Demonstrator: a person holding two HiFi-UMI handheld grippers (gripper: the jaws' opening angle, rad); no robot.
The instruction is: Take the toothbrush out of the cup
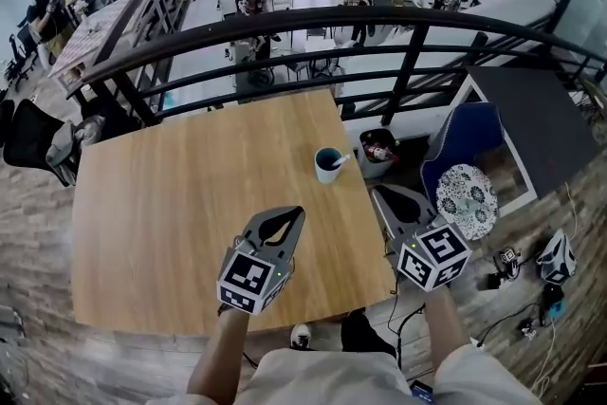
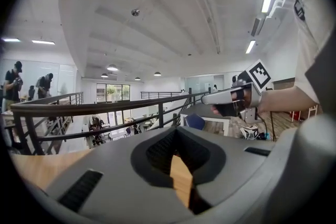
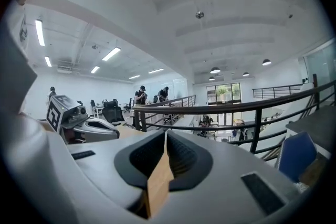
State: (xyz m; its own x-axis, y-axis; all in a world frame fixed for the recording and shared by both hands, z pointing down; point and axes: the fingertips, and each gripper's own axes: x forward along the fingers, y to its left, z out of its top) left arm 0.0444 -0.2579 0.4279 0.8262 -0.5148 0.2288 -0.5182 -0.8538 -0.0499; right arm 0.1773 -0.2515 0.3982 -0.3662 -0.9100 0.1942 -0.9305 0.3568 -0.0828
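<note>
On the worktop [image 1: 190, 204], the cup [image 1: 328, 168] holds the toothbrush [image 1: 340, 160]. The left gripper [image 1: 298, 211] and right gripper [image 1: 377, 193] hover on the near side of the cup, clear of it. Both sets of jaws are pressed together and empty.

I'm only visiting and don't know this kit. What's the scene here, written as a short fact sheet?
Setting: wooden table beside a black railing
Cup: white cup, upright near the table's right edge
Toothbrush: toothbrush in the cup, leaning on its rim
Left gripper: left gripper over the table, shut, empty
Right gripper: right gripper by the table's right edge, shut, empty
Progress: toothbrush not yet taken out; both grippers short of the cup
</note>
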